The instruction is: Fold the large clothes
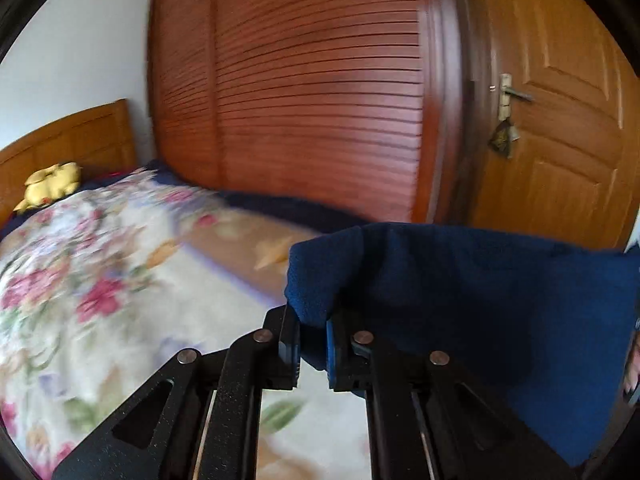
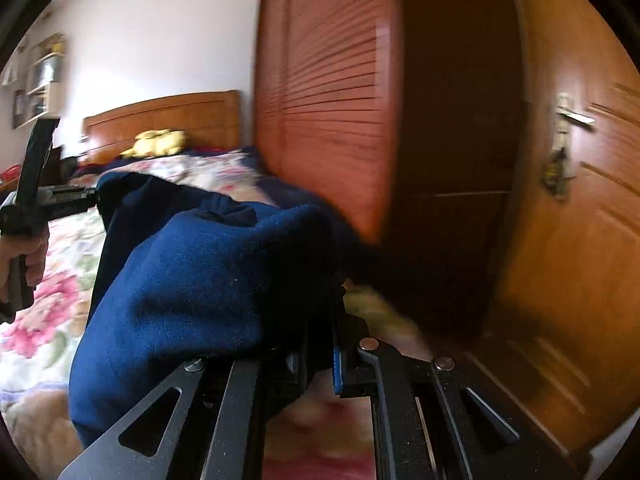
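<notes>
**Dark blue fleece garment held above the bed by both hand-held grippers**

The left hand-held gripper (image 1: 313, 344) is closed on a corner of the dark blue fleece garment (image 1: 460, 300); the cloth is pinched between its two fingers and stretches away to the right. The right hand-held gripper (image 2: 320, 354) clamps a bunched fold of the same dark blue fleece garment (image 2: 192, 288), which drapes over its left finger and hangs down to the near left.

The garment is raised off the bed with the floral quilt (image 1: 100, 288), spanning between the two grippers. In the right wrist view, the left hand-held gripper (image 2: 94, 196) appears at the far left edge, held by the person's left hand (image 2: 24, 256).

A yellow plush toy (image 1: 54, 184) lies at the far end of the bed, against the wooden headboard (image 1: 68, 140). A louvred reddish-brown wardrobe (image 1: 312, 92) stands beyond the bed; a panelled wooden door (image 1: 568, 128) with a metal lever handle (image 1: 514, 94) is to its right.
</notes>
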Demonstrator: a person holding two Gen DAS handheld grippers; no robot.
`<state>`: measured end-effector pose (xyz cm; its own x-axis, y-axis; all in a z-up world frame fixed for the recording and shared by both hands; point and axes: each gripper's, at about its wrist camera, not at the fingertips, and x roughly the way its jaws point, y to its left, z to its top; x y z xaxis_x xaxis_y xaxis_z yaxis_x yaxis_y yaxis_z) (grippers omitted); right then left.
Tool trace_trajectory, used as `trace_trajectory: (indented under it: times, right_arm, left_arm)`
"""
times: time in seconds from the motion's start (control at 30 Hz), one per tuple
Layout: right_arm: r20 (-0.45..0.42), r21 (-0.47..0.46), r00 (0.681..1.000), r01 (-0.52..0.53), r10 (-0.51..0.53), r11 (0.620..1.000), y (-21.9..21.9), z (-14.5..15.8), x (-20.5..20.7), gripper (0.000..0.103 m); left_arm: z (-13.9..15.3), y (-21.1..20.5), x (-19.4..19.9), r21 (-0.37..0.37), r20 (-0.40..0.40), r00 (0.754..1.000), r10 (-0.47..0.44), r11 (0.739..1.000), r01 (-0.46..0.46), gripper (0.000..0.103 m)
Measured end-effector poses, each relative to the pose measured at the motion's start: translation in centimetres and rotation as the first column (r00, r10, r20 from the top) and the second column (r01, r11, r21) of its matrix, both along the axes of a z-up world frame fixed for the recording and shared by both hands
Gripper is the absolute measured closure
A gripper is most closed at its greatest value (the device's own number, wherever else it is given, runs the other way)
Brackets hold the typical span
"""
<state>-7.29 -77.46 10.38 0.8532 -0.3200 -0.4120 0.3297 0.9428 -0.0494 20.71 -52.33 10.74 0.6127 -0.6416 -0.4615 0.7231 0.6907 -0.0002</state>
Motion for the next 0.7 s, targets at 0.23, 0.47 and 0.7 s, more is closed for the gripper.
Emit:
trace_trajectory:
  times: [0.23, 0.47, 0.7]
  right_arm:
    - [-0.057, 0.022, 0.992, 0.112, -0.111, 0.993, -4.8, -2.9, -4.6, 0.094]
    - [-0.090, 0.068, 0.982, 0.170, -0.164, 0.983, -6.3, -5.4, -5.0, 0.077]
    - [-0.052, 0.015, 0.973, 0.226, -0.225, 0.974, -2.5, -1.7, -7.8, 0.045]
  left_arm:
    - [-2.1, -8.9, -1.0, 0.086, -0.029, 0.996, -0.079, 0.993, 0.081, 0.092]
    - [-5.7, -5.8, -2.2, 0.164, -0.108, 0.994, -0.020, 0.986, 0.038, 0.075]
    - [-3.9, 2.0, -6.3, 0.112, -0.082, 0.996, -0.034, 0.993, 0.043, 0.059]
